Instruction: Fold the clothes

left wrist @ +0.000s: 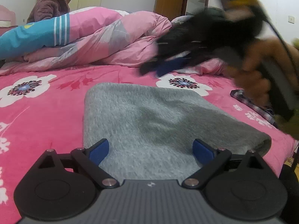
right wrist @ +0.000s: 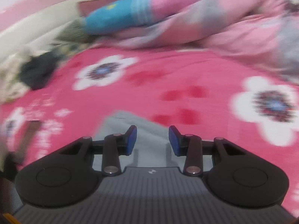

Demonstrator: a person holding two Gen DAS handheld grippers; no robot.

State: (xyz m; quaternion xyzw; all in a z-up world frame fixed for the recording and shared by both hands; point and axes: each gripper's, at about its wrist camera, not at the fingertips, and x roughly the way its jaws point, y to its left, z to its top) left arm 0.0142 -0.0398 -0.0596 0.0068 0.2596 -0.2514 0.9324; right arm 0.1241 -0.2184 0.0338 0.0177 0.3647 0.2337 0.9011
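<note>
While the left gripper (left wrist: 151,150) hangs low over the bed (left wrist: 46,115), its two blue fingers (left wrist: 99,152) stand wide apart and hold nothing. The gray cloth (left wrist: 149,119) lies flat on the bed right under them and runs on ahead of their tips. It looks folded, with a thick doubled edge out past the right finger. Both fingers seem to float just above the cloth; I cannot tell if they touch it.

The right gripper (right wrist: 152,140) shows its own blue fingers (right wrist: 131,139) with a gap between them, not squeezed tight, and nothing is pinched there. A corner of the gray cloth (right wrist: 149,130) sits below and between these fingers. Ahead of them is the pink bed (right wrist: 168,71) with white flowers. This view is blurry.

In the left view, the right gripper (left wrist: 164,68) is a dark blur up high, far ahead and to the right of the left fingers, held by a hand (left wrist: 252,78). A plaid cloth (left wrist: 252,104) lies on the bed under that hand. Far ahead of the fingers is a pile of pink blankets (left wrist: 115,37) with a blue pillow (left wrist: 33,35). A person (left wrist: 52,1) in a purple coat sits behind the pile.
</note>
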